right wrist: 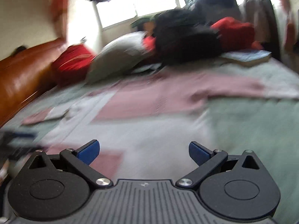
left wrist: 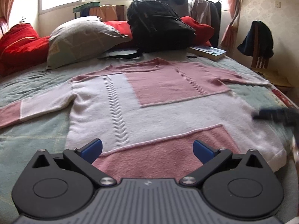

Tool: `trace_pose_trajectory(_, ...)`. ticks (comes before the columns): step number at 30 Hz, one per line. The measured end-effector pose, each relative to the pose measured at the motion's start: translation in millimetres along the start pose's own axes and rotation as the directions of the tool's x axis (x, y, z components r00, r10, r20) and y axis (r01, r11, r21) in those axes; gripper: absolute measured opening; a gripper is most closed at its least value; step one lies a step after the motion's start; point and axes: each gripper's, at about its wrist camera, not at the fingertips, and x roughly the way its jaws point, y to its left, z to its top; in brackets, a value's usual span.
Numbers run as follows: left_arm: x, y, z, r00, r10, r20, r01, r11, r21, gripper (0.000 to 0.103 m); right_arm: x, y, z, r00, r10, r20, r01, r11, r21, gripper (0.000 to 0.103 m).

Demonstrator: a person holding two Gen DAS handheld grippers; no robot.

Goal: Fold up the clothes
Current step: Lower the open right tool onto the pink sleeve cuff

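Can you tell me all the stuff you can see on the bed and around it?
sweater: one, pink and white, spread flat on the bed
bedspread: one, pale green, under the sweater
pillow: one, grey-beige, at the far end of the bed
cushions: red, beside and behind the pillow
backpack: one, black, beside the pillow
book: one, right of the backpack
chair: one, wooden, dark clothes draped on it, right of the bed
left gripper: one, black with blue pads, open over the sweater's hem
right gripper: one, same colours, open, view blurred
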Motion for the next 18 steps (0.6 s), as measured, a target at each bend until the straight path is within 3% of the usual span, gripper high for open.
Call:
trace_pose_trajectory(4,9.2,-0.4,2.3,1.0,-0.007,-0.013,0.007,1.0,-0.013,0.102,25.4,-61.3,52.2,0.989,-0.143,0.035,0.143,0.99,-0.01,0.103)
trace_pose_trajectory(8,21.7,-1.0,4.4,0.999,-0.023,-0.032,0.022,0.999,-0.023,0.102,62.9,-137.1,98.1,0.983,-0.185,0.006,0.182,0.971,0.154,0.103)
trace_pose_trajectory(12,36.4,-3.2,9.3,0.999,-0.013,-0.049,0.012,1.0,-0.02,0.102,103.4,-202.2,124.2,0.99,-0.14,-0.019,0.137,0.922,0.361,0.103)
trace_pose_trajectory(15,46.2,-5.0,11.9,0.998,-0.012,-0.065,0.011,1.0,-0.02,0.102,138.0,-233.3,132.1,0.998,-0.06,-0.014,0.059,0.871,0.488,0.103)
trace_pose_trajectory(18,54.1,-8.0,13.0,0.997,-0.007,-0.08,0.006,1.0,-0.006,0.102,164.7,-246.4,129.9,0.999,-0.013,-0.031,0.028,0.844,0.535,0.103)
